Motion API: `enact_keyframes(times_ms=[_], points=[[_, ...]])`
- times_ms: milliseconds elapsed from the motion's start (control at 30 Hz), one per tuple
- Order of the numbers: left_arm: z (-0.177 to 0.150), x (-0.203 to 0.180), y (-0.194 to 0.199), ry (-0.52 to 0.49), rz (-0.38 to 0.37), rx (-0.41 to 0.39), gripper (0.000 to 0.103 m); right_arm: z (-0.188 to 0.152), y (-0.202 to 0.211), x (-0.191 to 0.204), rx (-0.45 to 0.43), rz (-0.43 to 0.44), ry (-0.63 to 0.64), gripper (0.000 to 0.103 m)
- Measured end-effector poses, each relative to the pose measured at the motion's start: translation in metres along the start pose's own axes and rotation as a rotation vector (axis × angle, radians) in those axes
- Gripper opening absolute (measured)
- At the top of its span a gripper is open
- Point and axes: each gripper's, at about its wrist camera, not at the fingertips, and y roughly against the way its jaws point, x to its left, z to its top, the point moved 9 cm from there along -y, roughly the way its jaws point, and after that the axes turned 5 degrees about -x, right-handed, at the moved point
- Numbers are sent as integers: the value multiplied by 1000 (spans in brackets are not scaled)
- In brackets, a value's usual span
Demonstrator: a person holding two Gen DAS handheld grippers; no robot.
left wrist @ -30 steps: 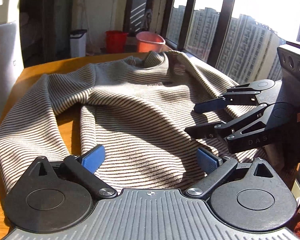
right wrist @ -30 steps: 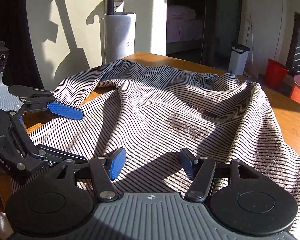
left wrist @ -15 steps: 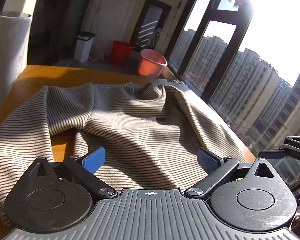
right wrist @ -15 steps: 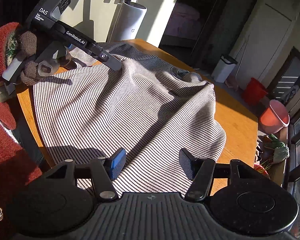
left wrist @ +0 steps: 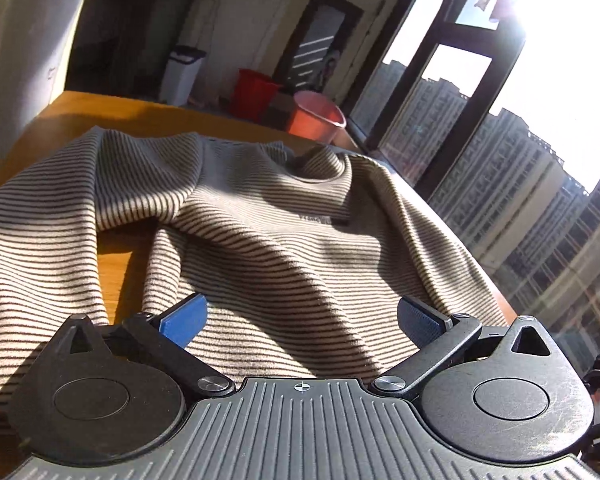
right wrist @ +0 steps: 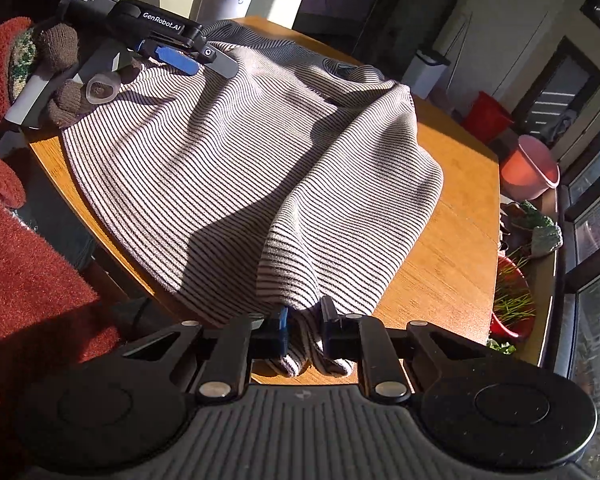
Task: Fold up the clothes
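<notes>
Looking along your left gripper (left wrist: 302,318), its fingers stand wide apart over the striped sweater (left wrist: 260,240) spread on the tabletop (left wrist: 116,276), gripping nothing; a small chest label at 12 o'clock is too blurred to read. Through the right view, your right gripper (right wrist: 303,330) has just closed and pinches only a thin bunch of hem at 6 o'clock, which could slip out if you pull hard; the other gripper's body at 10 o'clock reads "DAS" and "GenRobot.AI".
</notes>
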Motion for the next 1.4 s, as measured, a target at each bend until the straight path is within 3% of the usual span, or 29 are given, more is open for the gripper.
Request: enact_keyframes(times_ms=[100, 233, 367, 500, 567, 700, 900, 1100, 1300, 1400], points=[[-2, 0, -1, -10, 5, 4, 103, 31, 17, -49, -153, -78, -193, 10], [-3, -1, 0, -27, 12, 6, 103, 69, 46, -155, -371, -223, -451, 10], [-3, 0, 0, -21, 9, 4, 103, 57, 46, -266, -450, -335, -782, 10], [-3, 2, 0, -12, 3, 6, 103, 32, 22, -306, -425, -331, -970, 10], [-2, 3, 0, -7, -2, 5, 103, 34, 12, -306, -427, -295, -1006, 10], [-2, 4, 0, 1, -8, -3, 103, 65, 8, -294, -460, -252, -962, 10], [-2, 8, 3, 29, -26, -20, 103, 163, 5, -245, -559, -45, -852, 10], [-3, 10, 5, 47, -36, -32, 103, 242, -30, -179, -554, 145, -727, 10], [-4, 9, 6, 54, -41, -34, 103, 266, -57, -128, -506, 229, -688, 18], [-4, 9, 5, 57, -43, -34, 103, 265, -57, -123, -518, 252, -691, 31]])
